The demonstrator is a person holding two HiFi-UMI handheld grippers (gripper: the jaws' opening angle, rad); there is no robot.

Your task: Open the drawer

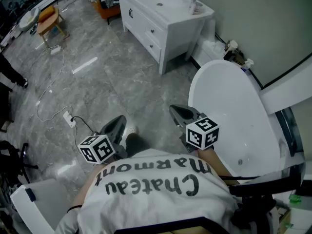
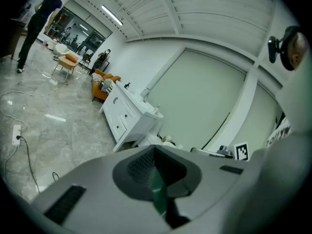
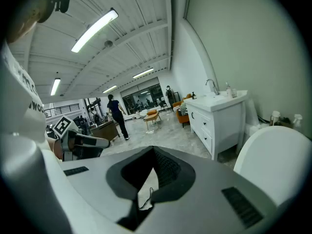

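Glossy grey stone floor (image 1: 112,77), smooth white lacquered cabinet (image 1: 146,29)

Grey marble-look floor (image 1: 122,77), glossy, light streaks on it. Pale plain wall (image 1: 263,23) along right. White vanity cabinet (image 1: 156,21) against it, far; white bathtub (image 1: 229,101) nearer, same wall. Orange armchair (image 1: 105,6) beyond cabinet. Small wooden table (image 1: 48,21) far left. Power strip (image 1: 69,118) with white cable on floor, near left. White panelled ceiling (image 3: 136,43), fluorescent tubes (image 3: 95,30) lit. Glazed front (image 3: 144,97) at far end.
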